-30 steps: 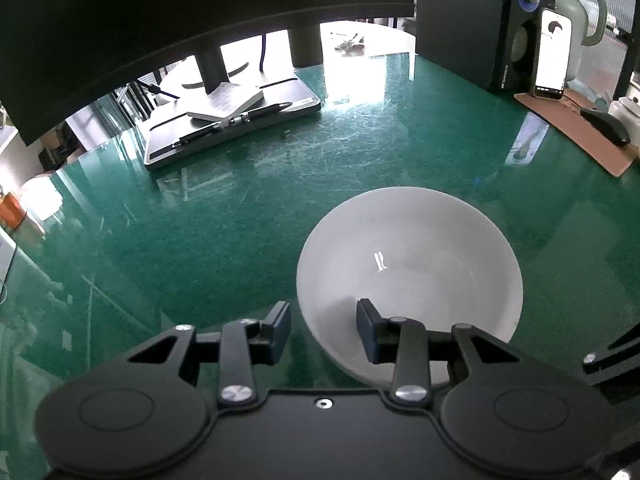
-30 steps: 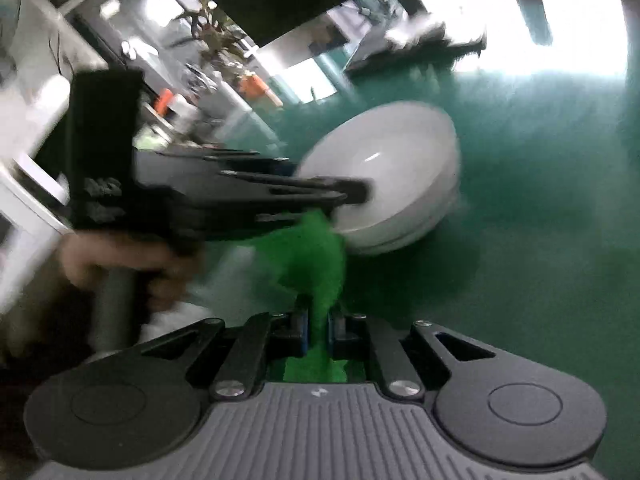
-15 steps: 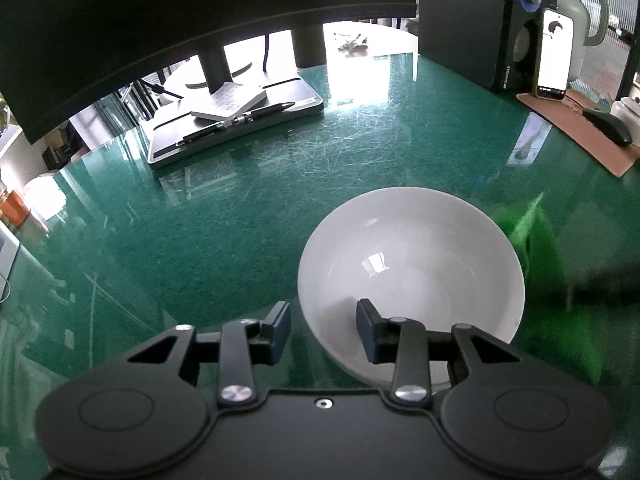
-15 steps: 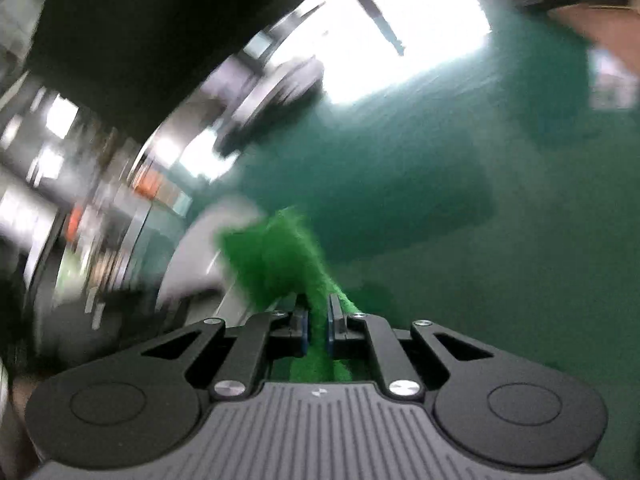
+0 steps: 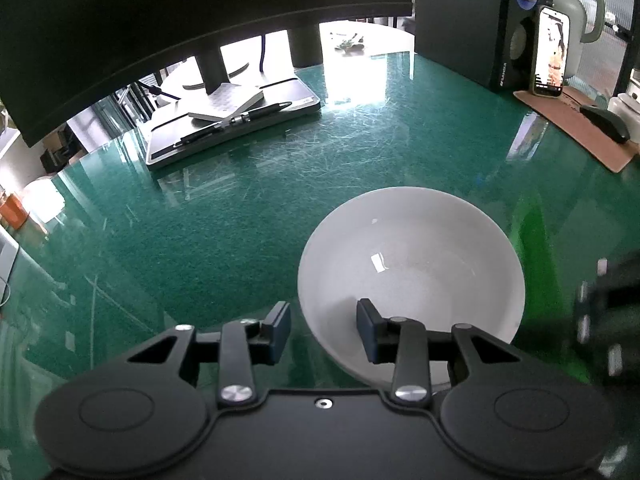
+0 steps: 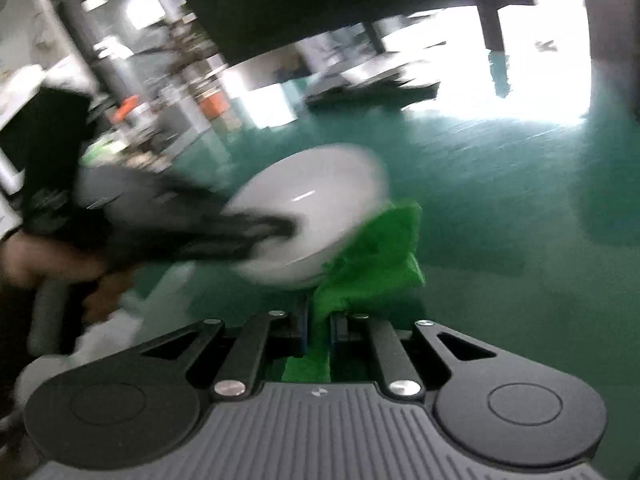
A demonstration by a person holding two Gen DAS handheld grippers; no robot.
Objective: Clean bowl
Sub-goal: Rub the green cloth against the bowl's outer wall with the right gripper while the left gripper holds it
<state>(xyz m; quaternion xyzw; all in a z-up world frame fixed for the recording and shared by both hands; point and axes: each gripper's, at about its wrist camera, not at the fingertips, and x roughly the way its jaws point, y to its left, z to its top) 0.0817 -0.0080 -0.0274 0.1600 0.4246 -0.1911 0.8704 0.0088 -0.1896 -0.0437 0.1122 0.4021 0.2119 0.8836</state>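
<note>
A white bowl sits on the green glass tabletop, close in front of my left gripper. That gripper straddles the near rim, one pad outside and one inside, and holds the bowl. The blurred right wrist view shows the bowl tilted, with the left gripper and a hand on its left. My right gripper is shut on a green cloth, which touches the bowl's outer right side. The left wrist view shows the cloth as a green blur right of the bowl.
A large dark monitor overhangs the back of the table. Under it lies a grey tablet with a notebook and pens. At the back right stand a speaker, a phone, a kettle and a mouse on a brown mat.
My right gripper swung around with the green cloth, which now lies against the bowl's right side. The green blur has appeared in the left wrist view. The left gripper and bowl kept still.
</note>
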